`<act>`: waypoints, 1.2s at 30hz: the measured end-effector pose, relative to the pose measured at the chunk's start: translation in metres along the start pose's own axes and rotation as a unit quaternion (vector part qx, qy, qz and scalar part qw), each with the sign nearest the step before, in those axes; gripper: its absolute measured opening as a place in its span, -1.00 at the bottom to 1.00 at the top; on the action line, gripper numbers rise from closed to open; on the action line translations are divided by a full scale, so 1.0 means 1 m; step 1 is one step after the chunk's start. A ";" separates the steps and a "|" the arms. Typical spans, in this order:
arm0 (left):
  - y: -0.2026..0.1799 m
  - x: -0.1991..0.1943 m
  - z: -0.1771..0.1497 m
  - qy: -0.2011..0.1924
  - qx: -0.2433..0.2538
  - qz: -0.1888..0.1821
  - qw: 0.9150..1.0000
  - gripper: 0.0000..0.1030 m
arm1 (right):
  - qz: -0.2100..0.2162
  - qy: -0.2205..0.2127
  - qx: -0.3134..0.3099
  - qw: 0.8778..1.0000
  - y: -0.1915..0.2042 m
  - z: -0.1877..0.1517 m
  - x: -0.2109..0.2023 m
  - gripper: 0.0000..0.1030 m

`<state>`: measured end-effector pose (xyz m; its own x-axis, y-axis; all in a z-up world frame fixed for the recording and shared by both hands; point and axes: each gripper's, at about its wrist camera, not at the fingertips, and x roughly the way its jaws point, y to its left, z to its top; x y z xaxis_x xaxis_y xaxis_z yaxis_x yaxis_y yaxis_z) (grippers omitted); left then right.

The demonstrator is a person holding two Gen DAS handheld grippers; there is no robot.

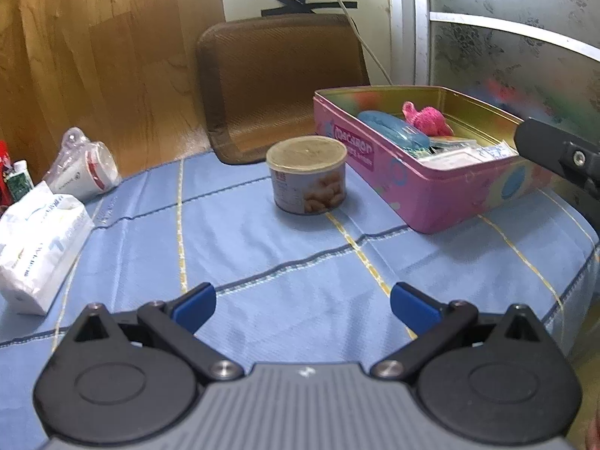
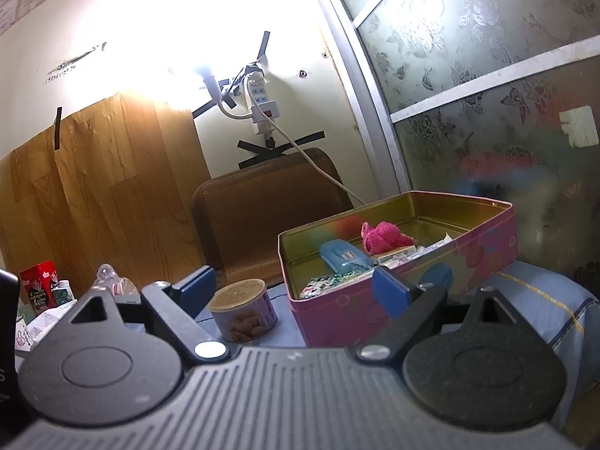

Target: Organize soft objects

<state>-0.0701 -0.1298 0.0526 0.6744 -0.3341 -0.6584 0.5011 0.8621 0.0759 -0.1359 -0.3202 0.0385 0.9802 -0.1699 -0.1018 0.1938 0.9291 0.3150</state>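
Tins number two on the blue cloth [image 1: 262, 247]: one pink tin [image 1: 431, 191], lid off, and one round can [image 1: 307, 176] just beside its left end. Inside the tin lie one pink plush toy [image 1: 425, 114], one blue case [image 1: 393, 129] and some packets (too jumbled to count). One tissue pack [image 1: 37, 247] sits at the cloth's left edge. Left gripper [image 1: 302, 302] hovers low over bare cloth, jaws spread wide, holding nothing. Right gripper [image 2: 294, 288] points level at the tin, likewise released and empty.
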 end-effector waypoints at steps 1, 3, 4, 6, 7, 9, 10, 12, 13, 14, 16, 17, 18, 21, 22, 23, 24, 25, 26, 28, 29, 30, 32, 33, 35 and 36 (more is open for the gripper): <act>0.000 0.000 0.000 0.004 -0.001 -0.004 1.000 0.99 | -0.001 0.000 0.001 1.000 0.000 0.000 0.000 0.79; -0.001 0.000 -0.001 0.006 -0.001 -0.006 1.000 0.99 | -0.003 0.000 0.003 1.000 -0.001 0.000 0.000 0.79; -0.002 0.000 -0.001 0.006 0.000 -0.005 1.000 0.99 | -0.003 0.000 0.004 1.000 -0.001 0.000 -0.001 0.79; -0.003 0.000 0.000 0.007 0.002 -0.006 1.000 1.00 | -0.003 0.000 0.005 1.000 -0.001 0.000 -0.001 0.79; -0.003 0.000 -0.001 0.007 0.003 -0.007 1.000 0.99 | -0.003 0.001 0.005 1.000 -0.001 0.000 -0.001 0.79; -0.004 0.000 -0.001 0.010 0.005 -0.010 1.000 0.99 | -0.003 0.001 0.005 1.000 0.000 0.000 -0.001 0.79; -0.004 0.000 -0.001 0.010 0.006 -0.011 1.000 0.99 | -0.003 0.001 0.005 1.000 0.000 0.000 -0.001 0.79; -0.005 0.000 -0.001 0.011 0.008 -0.011 1.000 1.00 | -0.004 0.002 0.005 1.000 0.000 0.000 -0.001 0.79; -0.005 0.000 0.000 0.011 0.008 -0.011 1.000 0.99 | -0.004 0.002 0.005 1.000 -0.001 0.000 -0.001 0.79; -0.005 0.000 0.000 0.011 0.008 -0.012 1.000 0.99 | -0.004 0.002 0.006 1.000 -0.001 0.000 -0.001 0.79; -0.005 0.000 0.000 0.013 0.008 -0.013 1.000 1.00 | -0.005 0.003 0.006 1.000 -0.001 0.000 0.000 0.79; -0.005 0.000 0.000 0.013 0.008 -0.014 1.000 1.00 | -0.005 0.004 0.007 1.000 -0.001 0.000 0.000 0.79; -0.005 0.001 0.000 0.014 0.009 -0.015 1.000 0.99 | -0.005 0.004 0.007 1.000 -0.001 0.000 0.000 0.79; -0.006 0.002 0.000 0.017 0.011 -0.017 1.000 1.00 | -0.006 0.005 0.008 1.000 -0.001 0.000 0.001 0.79; -0.007 0.002 0.000 0.017 0.013 -0.017 1.000 0.99 | -0.007 0.005 0.009 1.000 -0.001 0.000 0.001 0.79; -0.007 0.002 0.000 0.018 0.013 -0.018 1.000 0.99 | -0.008 0.005 0.011 1.000 -0.002 0.000 0.001 0.79; -0.007 0.003 0.000 0.020 0.012 -0.020 1.000 1.00 | -0.009 0.006 0.012 1.000 -0.002 0.000 0.001 0.79; -0.007 0.003 0.000 0.022 0.011 -0.022 0.999 1.00 | -0.009 0.008 0.014 1.000 -0.003 0.000 0.002 0.79; -0.007 0.004 0.000 0.024 0.010 -0.024 0.999 0.99 | -0.010 0.009 0.015 1.000 -0.002 0.000 0.002 0.79; -0.007 0.004 0.000 0.027 0.008 -0.026 0.999 0.99 | -0.010 0.011 0.016 1.000 -0.003 0.000 0.003 0.79; -0.007 0.005 0.000 0.027 0.008 -0.027 0.999 0.99 | -0.010 0.011 0.017 1.000 -0.003 -0.001 0.003 0.79; -0.008 0.005 0.000 0.028 0.008 -0.028 0.999 0.99 | -0.010 0.012 0.017 1.000 -0.003 -0.001 0.003 0.79; -0.008 0.005 0.000 0.030 0.009 -0.029 0.999 1.00 | -0.009 0.012 0.017 1.000 -0.003 -0.001 0.003 0.79; -0.008 0.005 0.000 0.031 0.009 -0.029 0.999 0.99 | -0.010 0.012 0.018 1.000 -0.003 -0.001 0.003 0.79; -0.009 0.005 0.000 0.032 0.010 -0.030 0.999 0.99 | -0.009 0.012 0.018 1.000 -0.004 0.000 0.003 0.79; -0.008 0.005 0.000 0.032 0.010 -0.030 0.999 0.99 | -0.009 0.013 0.018 1.000 -0.004 0.000 0.003 0.79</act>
<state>-0.0710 -0.1385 0.0486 0.6063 -0.3597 -0.7092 0.5508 0.8333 0.0483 -0.1334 -0.3243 0.0367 0.9751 -0.1787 -0.1317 0.2141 0.9133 0.3465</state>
